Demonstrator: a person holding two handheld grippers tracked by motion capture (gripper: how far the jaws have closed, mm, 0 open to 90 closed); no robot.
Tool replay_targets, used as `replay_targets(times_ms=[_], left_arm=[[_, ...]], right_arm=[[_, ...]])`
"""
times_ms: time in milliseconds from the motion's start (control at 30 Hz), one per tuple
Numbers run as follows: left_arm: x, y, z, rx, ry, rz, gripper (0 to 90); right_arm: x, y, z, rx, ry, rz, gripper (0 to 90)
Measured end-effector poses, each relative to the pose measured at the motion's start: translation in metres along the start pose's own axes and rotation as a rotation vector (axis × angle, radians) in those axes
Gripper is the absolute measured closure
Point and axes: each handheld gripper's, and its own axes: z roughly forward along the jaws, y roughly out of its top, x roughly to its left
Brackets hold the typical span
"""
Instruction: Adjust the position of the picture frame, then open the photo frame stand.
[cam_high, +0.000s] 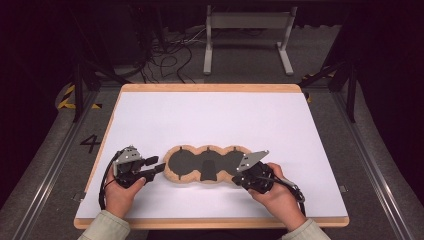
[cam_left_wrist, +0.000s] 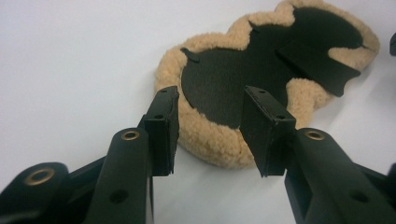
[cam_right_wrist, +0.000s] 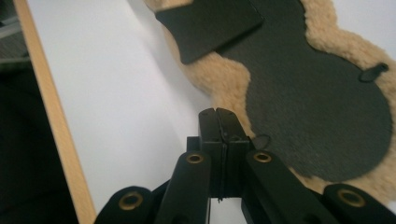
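Observation:
A tan fleece pad (cam_high: 171, 174) with three rounded lobes lies black backing up near the front of the white table (cam_high: 210, 115). A loose black flap (cam_high: 209, 170) sits on its middle lobe. My left gripper (cam_high: 159, 165) is at the pad's left end; in the left gripper view its jaws (cam_left_wrist: 212, 107) stand open on either side of the pad's fleece rim (cam_left_wrist: 210, 144) without pressing on it. My right gripper (cam_high: 237, 178) is at the pad's right end. In the right gripper view the right gripper (cam_right_wrist: 217, 113) is shut, its tips at the fleece edge (cam_right_wrist: 224, 79), beside a thin black loop (cam_right_wrist: 262, 140).
The table's wooden edge (cam_right_wrist: 56, 126) runs close by the right gripper. A white metal frame (cam_high: 247, 21) and tangled cables (cam_high: 170, 55) are on the floor beyond the far edge. The white surface stretches out behind the pad.

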Motion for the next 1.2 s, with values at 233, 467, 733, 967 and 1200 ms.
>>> replay_targets(times_ms=[233, 467, 733, 967, 1200], left_arm=[[0.000, 0.001, 0.001, -0.014, -0.002, -0.010, 55.9], [0.000, 0.003, 0.003, -0.012, -0.006, -0.008, 55.6], [0.001, 0.003, 0.002, -0.026, 0.013, -0.012, 52.8], [0.000, 0.002, 0.004, -0.015, 0.011, -0.004, 52.2], [-0.002, 0.001, 0.007, 0.003, 0.048, 0.037, 51.4]], right_arm=[[0.007, 0.009, 0.005, -0.091, 0.037, 0.037, 90.0], [0.017, 0.013, 0.023, -0.037, 0.027, -0.007, 90.0], [0.013, 0.011, 0.037, -0.028, 0.069, 0.063, 90.0], [0.014, 0.011, 0.046, -0.011, 0.071, 0.066, 90.0], [0.009, 0.014, 0.046, -0.035, 0.081, 0.094, 90.0]])
